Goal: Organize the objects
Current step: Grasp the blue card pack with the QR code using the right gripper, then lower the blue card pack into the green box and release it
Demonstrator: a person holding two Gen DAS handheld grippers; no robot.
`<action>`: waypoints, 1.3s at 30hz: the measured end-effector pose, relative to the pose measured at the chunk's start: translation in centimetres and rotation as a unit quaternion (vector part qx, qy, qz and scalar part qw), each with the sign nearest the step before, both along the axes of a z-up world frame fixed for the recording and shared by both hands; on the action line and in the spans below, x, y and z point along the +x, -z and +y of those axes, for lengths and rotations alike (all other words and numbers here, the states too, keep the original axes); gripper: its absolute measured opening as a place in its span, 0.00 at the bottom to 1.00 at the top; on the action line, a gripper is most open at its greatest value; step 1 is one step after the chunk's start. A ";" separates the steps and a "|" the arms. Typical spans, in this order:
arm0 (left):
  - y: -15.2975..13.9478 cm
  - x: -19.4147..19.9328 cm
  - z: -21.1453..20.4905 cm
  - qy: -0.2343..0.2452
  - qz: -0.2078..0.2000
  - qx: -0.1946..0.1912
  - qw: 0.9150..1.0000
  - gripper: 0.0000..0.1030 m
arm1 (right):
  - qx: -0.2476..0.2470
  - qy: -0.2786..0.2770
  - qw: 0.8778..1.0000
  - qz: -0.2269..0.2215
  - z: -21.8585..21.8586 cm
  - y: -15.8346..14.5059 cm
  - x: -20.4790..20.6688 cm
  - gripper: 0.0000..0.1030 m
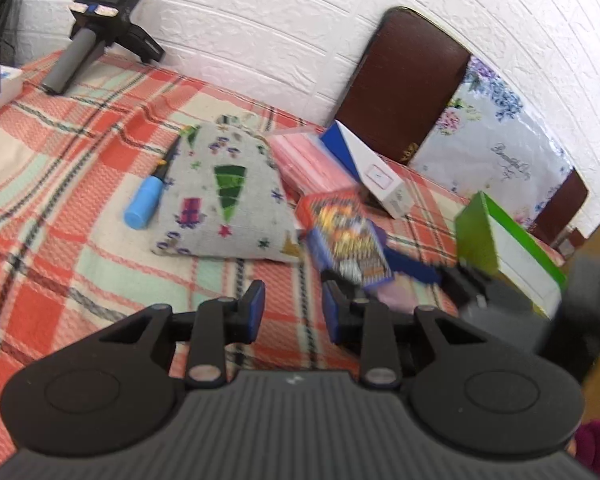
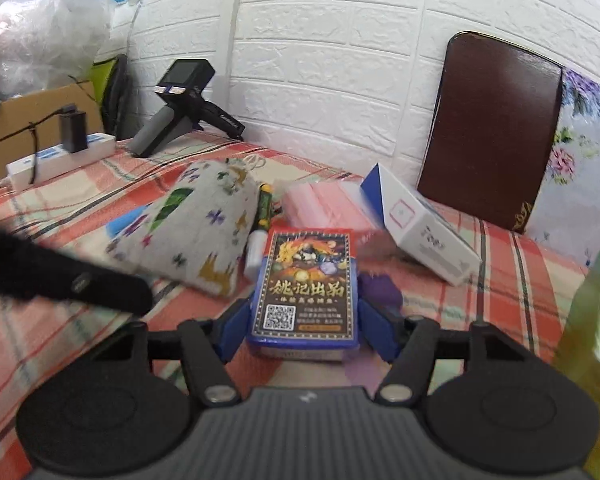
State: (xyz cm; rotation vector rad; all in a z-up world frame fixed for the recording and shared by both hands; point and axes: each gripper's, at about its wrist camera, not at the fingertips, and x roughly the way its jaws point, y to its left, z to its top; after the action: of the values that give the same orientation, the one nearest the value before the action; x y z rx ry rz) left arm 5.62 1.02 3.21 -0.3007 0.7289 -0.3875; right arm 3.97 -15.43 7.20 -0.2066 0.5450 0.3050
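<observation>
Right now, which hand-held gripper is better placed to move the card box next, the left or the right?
The right hand-held gripper: the card box sits between its blue fingers. The left hand-held gripper has nothing between its fingers and is beside the box, over the plaid cloth.

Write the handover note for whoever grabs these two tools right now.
Right tool: jaws on either side of the card box; whether the pads press on it cannot be told.
Left tool: open a little, empty, over the plaid cloth.
On the cloth: Christmas pouch, blue marker beside it, pink pack, blue-and-white box leaning on the pink pack, green box at the right.
Done: nothing visibly sorted yet.
Left: place the card box, then tidy the rest.
</observation>
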 end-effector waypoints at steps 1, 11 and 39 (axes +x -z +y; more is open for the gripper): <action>0.0 0.0 -0.2 0.006 0.006 -0.006 1.000 0.37 | -0.002 -0.005 1.000 -0.001 -0.5 0.1 -1.3 0.59; 1.9 -1.6 -4.7 0.081 0.100 -0.046 0.991 0.58 | 0.026 -0.019 0.999 0.030 -4.4 0.2 -10.2 0.70; -5.2 -1.8 -27.7 0.259 -0.028 0.010 0.965 0.32 | 0.040 0.233 0.961 -0.143 -20.0 -4.8 -12.7 0.59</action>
State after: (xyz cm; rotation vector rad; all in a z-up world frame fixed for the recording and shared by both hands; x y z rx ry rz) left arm 3.81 -26.71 8.36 -0.0743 0.7517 -0.8810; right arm -8.73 -35.41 11.97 -0.0383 0.2813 -0.1616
